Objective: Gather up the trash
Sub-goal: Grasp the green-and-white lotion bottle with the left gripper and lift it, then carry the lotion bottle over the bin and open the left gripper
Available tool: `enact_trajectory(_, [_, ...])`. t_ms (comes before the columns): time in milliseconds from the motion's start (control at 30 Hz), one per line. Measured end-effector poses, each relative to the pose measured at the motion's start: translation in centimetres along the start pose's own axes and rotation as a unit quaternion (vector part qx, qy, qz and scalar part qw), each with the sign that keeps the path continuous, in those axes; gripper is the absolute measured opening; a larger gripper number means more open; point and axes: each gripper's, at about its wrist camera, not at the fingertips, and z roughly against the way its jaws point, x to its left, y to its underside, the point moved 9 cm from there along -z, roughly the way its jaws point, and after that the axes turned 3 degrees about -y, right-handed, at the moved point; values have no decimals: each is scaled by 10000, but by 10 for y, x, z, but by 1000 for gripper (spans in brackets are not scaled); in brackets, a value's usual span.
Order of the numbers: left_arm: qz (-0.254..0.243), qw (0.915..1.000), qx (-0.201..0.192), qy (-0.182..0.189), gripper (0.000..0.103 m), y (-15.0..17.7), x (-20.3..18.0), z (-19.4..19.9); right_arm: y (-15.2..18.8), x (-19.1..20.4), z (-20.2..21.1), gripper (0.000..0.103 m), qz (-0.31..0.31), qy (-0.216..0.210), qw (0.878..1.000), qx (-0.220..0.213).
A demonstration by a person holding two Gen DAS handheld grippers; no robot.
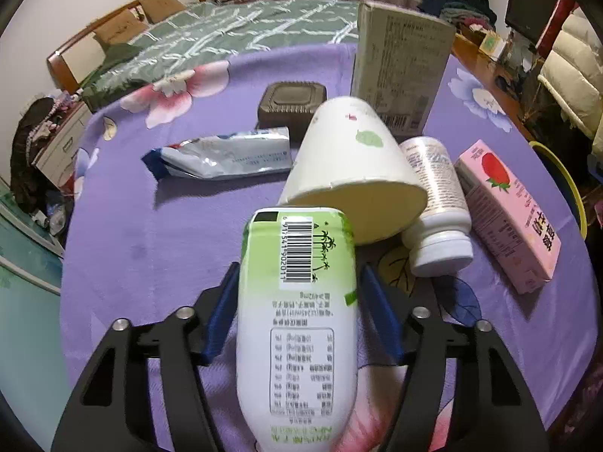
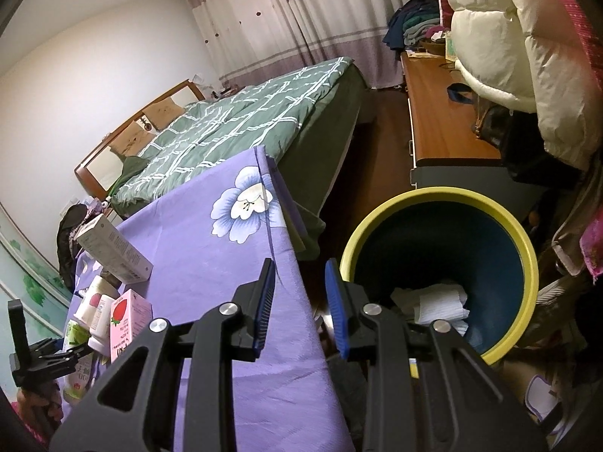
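My left gripper [image 1: 297,282] is around a green and white drink bottle [image 1: 297,320] lying on the purple floral tablecloth [image 1: 150,248]; the blue pads sit at its sides, contact unclear. Beyond it lie a tipped paper cup [image 1: 350,165], a white pill bottle [image 1: 437,207], a pink strawberry carton [image 1: 505,214], a crumpled foil wrapper [image 1: 222,156], a dark square tray [image 1: 292,107] and an upright beige box [image 1: 399,75]. My right gripper [image 2: 299,282] is open and empty, over the table's edge beside a yellow-rimmed blue bin [image 2: 444,260] holding crumpled paper [image 2: 433,303].
A bed with a green quilt [image 2: 241,120] stands behind the table. A wooden desk [image 2: 444,113] and hanging white padded coats [image 2: 527,56] are at the right. The left gripper and the trash pile also show in the right wrist view [image 2: 94,312].
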Motion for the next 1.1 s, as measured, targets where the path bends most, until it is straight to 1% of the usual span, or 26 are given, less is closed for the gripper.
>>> enact_trajectory(67, [-27, 9999, 84, 51, 52, 0, 0, -6, 0, 3, -1, 26, 16, -12, 10000, 6])
enact_trajectory(200, [-62, 9999, 77, 112, 51, 0, -1, -4, 0, 7, 0, 26, 45, -43, 10000, 10])
enact_trajectory(300, [21, 9999, -72, 128, 51, 0, 1, 9, 0, 11, 4, 26, 64, -84, 9999, -15])
enact_trajectory(400, [147, 9992, -335, 164, 51, -1, 2, 33, -1, 13, 10, 26, 81, -128, 9999, -62])
enact_trajectory(500, [163, 9982, -551, 175, 51, 1, -2, 56, -1, 13, 17, 27, 58, -184, 9997, -117])
enact_trajectory(667, [22, 9957, -902, 190, 51, -1, -19, 96, 0, 9, 32, 26, 6, -263, 9994, -217])
enact_trajectory(900, [-220, 9922, -1225, 97, 51, 3, -52, 129, 5, -1, 52, 26, -41, -373, 9989, -292])
enact_trajectory(1100, [-392, 9895, -1360, 293, 51, 5, -86, 149, 8, -14, 61, 27, -76, -371, 9987, -329])
